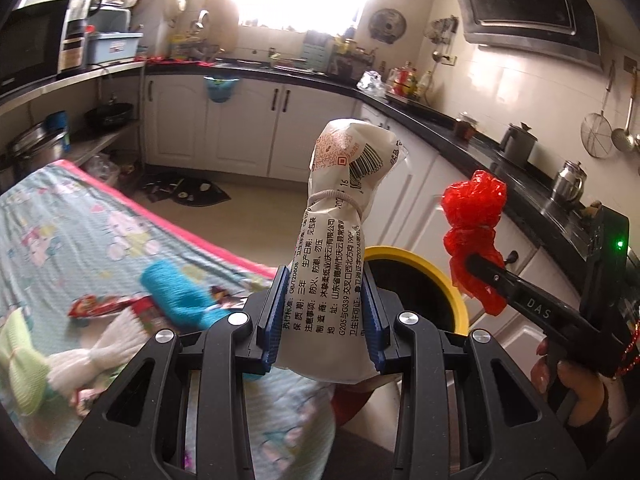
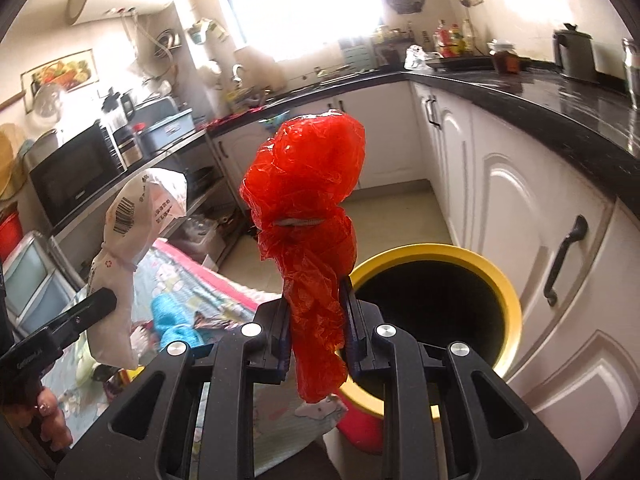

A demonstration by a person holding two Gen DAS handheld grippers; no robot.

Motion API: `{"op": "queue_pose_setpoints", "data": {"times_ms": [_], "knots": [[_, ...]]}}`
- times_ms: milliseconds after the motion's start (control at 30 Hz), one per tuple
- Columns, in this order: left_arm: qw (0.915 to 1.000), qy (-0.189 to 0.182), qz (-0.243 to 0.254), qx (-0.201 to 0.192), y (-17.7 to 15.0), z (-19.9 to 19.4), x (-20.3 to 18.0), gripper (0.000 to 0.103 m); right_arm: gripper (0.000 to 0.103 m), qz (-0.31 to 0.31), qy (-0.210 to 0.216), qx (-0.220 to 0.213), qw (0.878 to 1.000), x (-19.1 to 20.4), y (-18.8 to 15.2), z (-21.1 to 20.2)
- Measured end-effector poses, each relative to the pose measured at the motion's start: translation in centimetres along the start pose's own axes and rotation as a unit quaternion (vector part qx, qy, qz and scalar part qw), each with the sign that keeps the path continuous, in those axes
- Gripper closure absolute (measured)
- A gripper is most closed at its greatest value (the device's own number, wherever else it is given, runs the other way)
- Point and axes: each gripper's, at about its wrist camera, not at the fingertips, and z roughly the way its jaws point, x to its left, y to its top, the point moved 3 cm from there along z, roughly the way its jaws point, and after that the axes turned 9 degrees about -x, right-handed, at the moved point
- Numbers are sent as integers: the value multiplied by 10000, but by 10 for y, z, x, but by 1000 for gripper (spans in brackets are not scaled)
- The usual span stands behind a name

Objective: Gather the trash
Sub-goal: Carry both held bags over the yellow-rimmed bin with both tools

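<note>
Kitchen cabinets and a dark worktop (image 2: 532,92) run round the room, with a table under a patterned cloth (image 1: 80,232) at the near side and a yellow-rimmed bin (image 2: 508,304) on the floor between the table's edge and the cabinet doors. The bin's mouth is open and dark; whether anything lies inside cannot be told from here.

Two pieces are already picked up and neither is dropped yet. The left hand-held gripper (image 1: 324,312) has its blue pads closed partway on a white printed wrapper (image 1: 340,232), bunched and tied with a band, standing up over the table's edge just short of the rim. The right hand-held gripper (image 2: 314,320) is pinched narrow on a red plastic bag (image 2: 308,200), also banded, which hangs close above the bin's near rim.

Still on the cloth, toward its near edge, lie a blue cloth (image 1: 176,292), a red snack packet (image 1: 100,306) and a white bundle (image 1: 100,356). I judge the job to be early on: both loads await release, and the table leftovers remain to be sorted.
</note>
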Motion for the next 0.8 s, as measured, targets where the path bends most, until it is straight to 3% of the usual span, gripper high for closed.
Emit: {"op": "queue_pose_setpoints", "data": {"times_ms": [333,800], "knots": [[9991,-287,135,294,-3,52,-38,76,82,264,-428,57,9987,-41,-1,11],[9941,-529,277,900,-30,131,-76,76,82,657,-887,428,9930,-95,-30,41]]}}
